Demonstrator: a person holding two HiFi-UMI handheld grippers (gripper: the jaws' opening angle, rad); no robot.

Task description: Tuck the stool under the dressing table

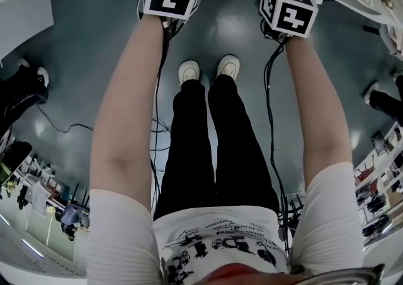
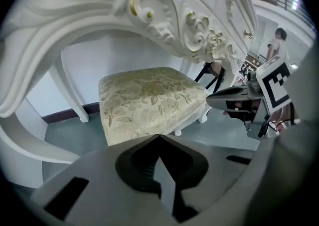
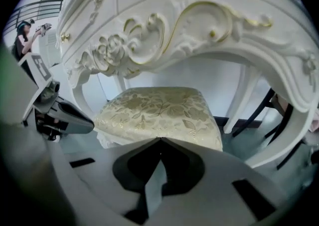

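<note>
Stool [image 2: 149,100] under dressing table [image 2: 164,15], just ahead of left hand-held gripper [image 2: 159,135] and right hand-held gripper [image 3: 160,138], both closed.

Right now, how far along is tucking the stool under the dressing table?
Mostly done: the stool stands beneath the dressing table, its seat under the carved arch. In hand: nothing. The left gripper and right gripper are both shut and empty, with their tips close to the seat's near edge. Left: perhaps a last nudge. How much of the seat sticks out can't be judged.
</note>
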